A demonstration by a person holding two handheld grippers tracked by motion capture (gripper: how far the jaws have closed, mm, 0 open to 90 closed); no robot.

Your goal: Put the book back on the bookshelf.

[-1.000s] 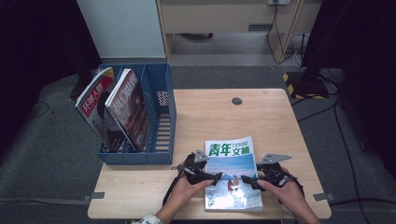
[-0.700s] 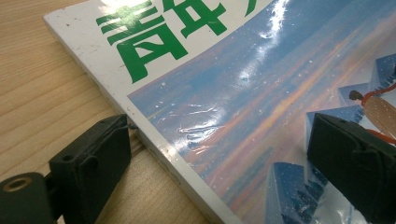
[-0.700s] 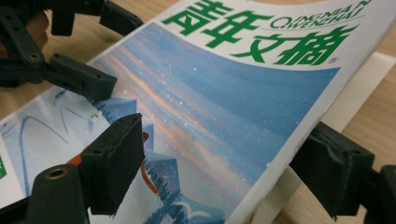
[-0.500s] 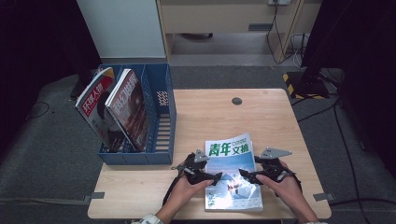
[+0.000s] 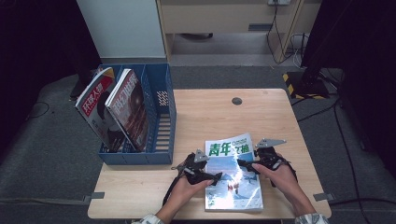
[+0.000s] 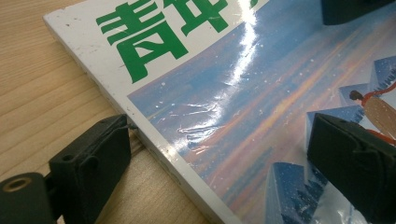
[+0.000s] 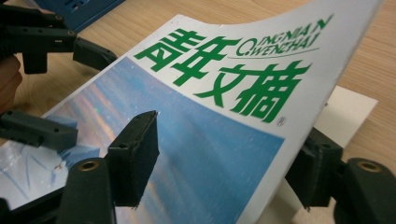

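Note:
A glossy magazine point(image 5: 232, 182) with green characters on a blue landscape cover lies on the wooden table point(image 5: 210, 112) near its front edge. My left gripper point(image 5: 211, 174) is open at the magazine's left side. One jaw rests on the wood beside the spine point(image 6: 154, 149) and the other over the cover point(image 6: 261, 93). My right gripper point(image 5: 244, 164) is open at the right edge. One jaw sits above the cover point(image 7: 210, 107) and the other outside its raised, curled edge. A white page point(image 7: 352, 109) shows beneath the lifted cover.
A blue file rack point(image 5: 163, 116) stands at the table's left, with two magazines point(image 5: 95, 100) point(image 5: 131, 107) leaning in it. A small round cable hole point(image 5: 237, 101) sits at the table's back middle. Dark cables and a stand lie on the floor to the right.
My right gripper has moved left and inward over the magazine's right edge, and that edge of the cover has come up. The left gripper has barely shifted.

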